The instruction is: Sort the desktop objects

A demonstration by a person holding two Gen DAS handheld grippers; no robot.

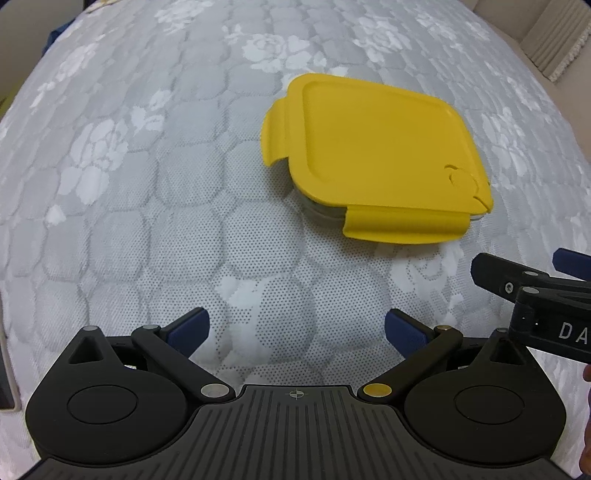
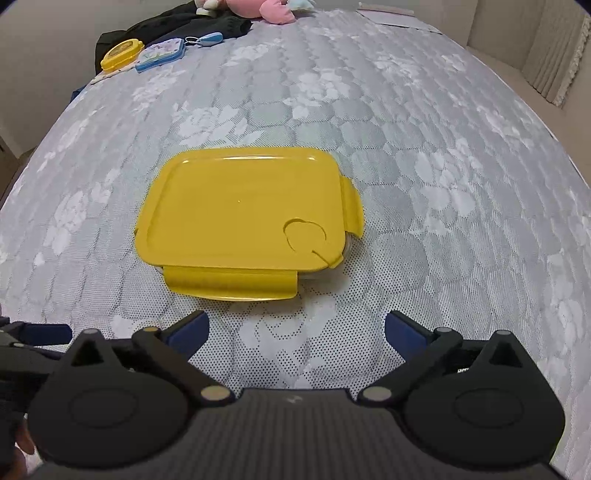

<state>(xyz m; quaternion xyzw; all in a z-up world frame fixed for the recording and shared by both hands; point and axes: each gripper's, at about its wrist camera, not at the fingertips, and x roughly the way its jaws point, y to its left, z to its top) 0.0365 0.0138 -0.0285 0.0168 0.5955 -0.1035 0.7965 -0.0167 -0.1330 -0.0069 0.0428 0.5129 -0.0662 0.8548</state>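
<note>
A clear food container with a yellow lid (image 1: 373, 155) lies flat on the grey quilted mattress (image 1: 147, 184). In the right wrist view the yellow-lidded container (image 2: 243, 214) sits straight ahead, its side flaps hanging loose. My left gripper (image 1: 297, 326) is open and empty, low over the mattress, with the container ahead and to its right. My right gripper (image 2: 297, 326) is open and empty, just short of the container's near flap. The right gripper also shows at the right edge of the left wrist view (image 1: 532, 280).
At the far left end of the mattress (image 2: 443, 147) lie a small round yellow-lidded box (image 2: 122, 53), a blue-rimmed flat case (image 2: 160, 54), a small blue tool (image 2: 210, 38), dark cloth (image 2: 177, 26) and a pink soft toy (image 2: 262, 9). A beige curtain (image 2: 557, 55) hangs at the right.
</note>
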